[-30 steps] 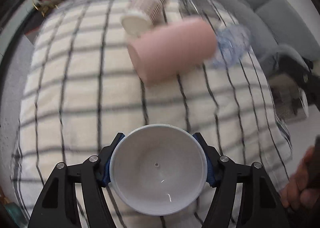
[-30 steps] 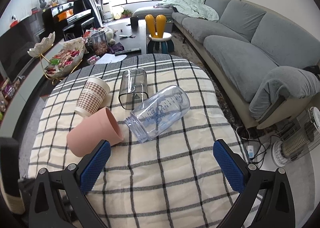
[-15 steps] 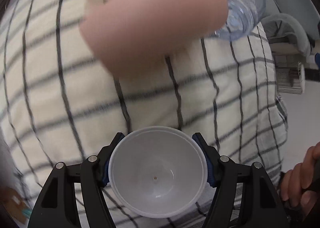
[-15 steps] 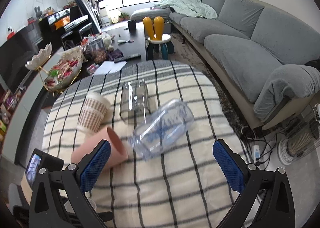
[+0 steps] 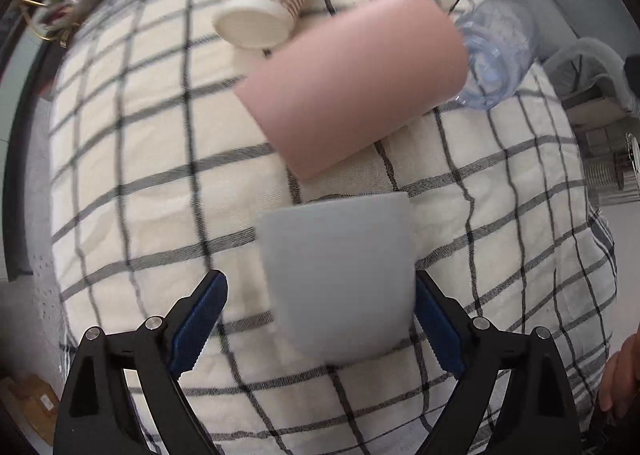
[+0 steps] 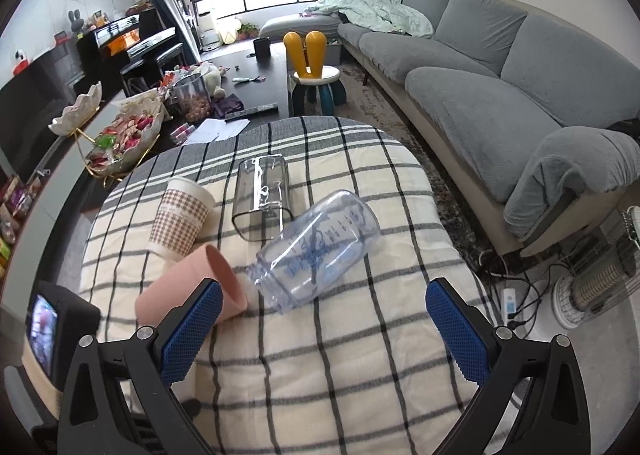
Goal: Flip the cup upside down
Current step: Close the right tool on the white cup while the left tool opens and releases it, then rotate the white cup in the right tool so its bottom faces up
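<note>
A pale grey plastic cup (image 5: 338, 275) stands rim-down on the checked tablecloth near the table's (image 5: 132, 183) front edge, apparently just inverted. The left gripper (image 5: 320, 323) has its fingers spread, the right pad close to the cup's wall, the left one clear. The right gripper (image 6: 320, 327) hangs empty, fingers released, above a pink cup (image 6: 192, 287) lying on its side.

A round table under a cream cloth with black checks (image 6: 320, 355) carries a pink cup on its side (image 6: 188, 287), a brown-checked paper cup (image 6: 180, 215), a clear blue-printed bottle (image 6: 320, 251) and a smoky clear rectangular container (image 6: 262, 195).
</note>
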`<act>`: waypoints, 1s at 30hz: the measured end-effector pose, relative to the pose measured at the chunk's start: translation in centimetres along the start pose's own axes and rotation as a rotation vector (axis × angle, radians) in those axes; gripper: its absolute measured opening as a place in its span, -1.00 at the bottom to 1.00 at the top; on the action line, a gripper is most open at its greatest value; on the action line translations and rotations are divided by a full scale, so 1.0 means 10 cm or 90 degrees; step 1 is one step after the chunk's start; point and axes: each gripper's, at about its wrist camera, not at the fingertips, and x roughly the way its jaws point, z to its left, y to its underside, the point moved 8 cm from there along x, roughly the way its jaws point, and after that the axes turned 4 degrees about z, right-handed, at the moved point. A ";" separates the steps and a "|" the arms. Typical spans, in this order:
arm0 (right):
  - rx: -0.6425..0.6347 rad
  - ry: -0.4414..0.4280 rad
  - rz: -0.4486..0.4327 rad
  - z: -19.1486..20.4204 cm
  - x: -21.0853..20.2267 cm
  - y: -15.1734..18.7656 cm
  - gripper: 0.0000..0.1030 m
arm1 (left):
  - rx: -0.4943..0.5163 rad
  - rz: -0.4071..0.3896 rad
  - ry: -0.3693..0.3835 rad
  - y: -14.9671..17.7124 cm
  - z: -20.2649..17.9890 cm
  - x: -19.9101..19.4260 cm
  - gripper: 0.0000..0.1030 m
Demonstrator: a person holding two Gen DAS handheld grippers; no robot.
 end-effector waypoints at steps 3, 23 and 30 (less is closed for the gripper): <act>-0.013 -0.002 -0.006 0.04 -0.16 0.08 0.99 | -0.017 -0.053 -0.002 0.22 0.01 -0.23 0.82; -0.051 -0.032 0.089 1.41 0.42 1.17 0.97 | -0.302 -0.335 -0.138 1.49 1.75 -0.86 0.98; -0.051 0.009 0.096 1.48 0.59 1.18 0.76 | -0.310 -0.342 -0.119 1.46 1.79 -0.77 0.98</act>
